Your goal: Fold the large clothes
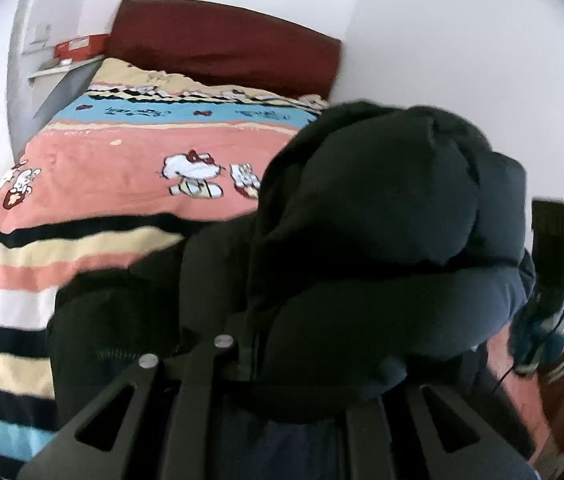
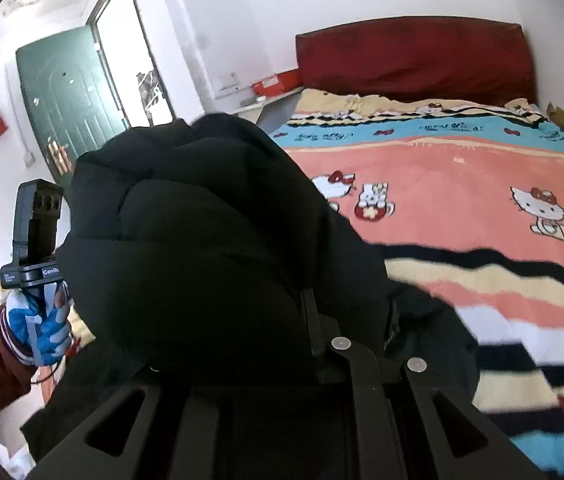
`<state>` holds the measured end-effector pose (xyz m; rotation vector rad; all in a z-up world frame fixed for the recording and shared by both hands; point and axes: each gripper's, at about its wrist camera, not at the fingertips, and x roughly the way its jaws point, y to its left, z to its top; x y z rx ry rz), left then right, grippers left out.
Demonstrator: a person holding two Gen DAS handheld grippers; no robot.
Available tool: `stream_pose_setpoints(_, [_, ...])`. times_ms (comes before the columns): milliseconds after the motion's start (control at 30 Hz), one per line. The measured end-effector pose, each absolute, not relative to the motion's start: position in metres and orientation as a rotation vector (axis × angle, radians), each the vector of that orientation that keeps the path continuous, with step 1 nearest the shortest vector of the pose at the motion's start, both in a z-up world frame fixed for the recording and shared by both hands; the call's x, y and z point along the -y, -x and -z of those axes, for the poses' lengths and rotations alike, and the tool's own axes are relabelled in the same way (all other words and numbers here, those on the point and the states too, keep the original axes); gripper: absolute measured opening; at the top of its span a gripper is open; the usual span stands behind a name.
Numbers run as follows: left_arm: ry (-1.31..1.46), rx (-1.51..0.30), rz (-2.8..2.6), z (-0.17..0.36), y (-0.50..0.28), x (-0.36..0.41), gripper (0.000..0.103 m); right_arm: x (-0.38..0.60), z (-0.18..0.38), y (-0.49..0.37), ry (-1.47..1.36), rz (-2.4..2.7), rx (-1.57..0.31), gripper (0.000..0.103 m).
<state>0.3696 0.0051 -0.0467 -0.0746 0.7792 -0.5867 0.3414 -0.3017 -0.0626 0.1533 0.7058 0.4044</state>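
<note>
"GenRo" on left claw point(image 2: 38, 236) mount, rest cut off

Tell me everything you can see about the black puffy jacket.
The black jacket is a quilted, padded garment with soft, matte fabric and stitched puffy sections. It is bunched up and lifted above the striped cartoon bedspread, filling the centre of both wrist views. The left gripper and the right gripper each appear closed on its fabric, though the jaws are mostly hidden by it. Its lower part hangs down toward the bed.

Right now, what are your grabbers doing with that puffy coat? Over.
Left gripper and right gripper both shut on black puffer jacket. Jacket lifted, bunched over the striped quilt. Nothing blocking.
</note>
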Motion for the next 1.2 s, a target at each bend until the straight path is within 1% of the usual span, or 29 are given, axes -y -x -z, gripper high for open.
stream_pose_setpoints(233, [0.011,-0.771,0.632,0.072,-0.314,-0.009,0.011,0.287,0.085,-0.282,-0.146,-0.401,-0.764,0.012])
stream_pose_setpoints(367, [-0.039,-0.761,0.636,0.089,-0.295,-0.007,0.010,0.284,0.101,-0.263,-0.147,-0.408,-0.789,0.012])
stream_pose_setpoints(533, [-0.032,-0.766,0.602,0.114,-0.296,0.002,0.010,0.288,0.131,-0.272,-0.146,-0.397,-0.817,0.013])
stream_pose_setpoints(600, [-0.021,-0.777,0.590,0.119,-0.300,0.005,0.013,0.292,0.139,-0.279,-0.156,-0.391,-0.817,0.013])
stream_pose_setpoints(733, [-0.042,-0.801,0.562,0.116,-0.303,0.010,0.013,0.296,0.142,-0.286,-0.158,-0.392,-0.818,0.013])
stream_pose_setpoints(833, [-0.047,-0.811,0.552,0.109,-0.302,0.013,0.013,0.292,0.136,-0.285,-0.114,-0.423,-0.831,0.016])
stream_pose_setpoints(933, [-0.080,-0.818,0.552,0.105,-0.299,0.017,0.015,0.288,0.131,-0.278,-0.063,-0.449,-0.837,0.024])
stream_pose_setpoints(967, [-0.092,-0.822,0.551,0.105,-0.298,0.018,0.015,0.289,0.130,-0.277,-0.054,-0.456,-0.840,0.029])
stream_pose_setpoints(1033, [-0.097,-0.828,0.555,0.103,-0.296,0.019,0.016,0.287,0.127,-0.275,-0.024,-0.481,-0.848,0.035])
stream_pose_setpoints(1100, [-0.111,-0.830,0.556,0.100,-0.296,0.021,0.018,0.285,0.126,-0.272,-0.002,-0.505,-0.855,0.050])
stream_pose_setpoints(1133, [-0.120,-0.830,0.558,0.099,-0.295,0.022,0.021,0.283,0.125,-0.271,0.006,-0.520,-0.859,0.052])
stream_pose_setpoints(1200, [-0.140,-0.825,0.561,0.098,-0.292,0.024,0.024,0.280,0.125,-0.268,0.024,-0.535,-0.862,0.060])
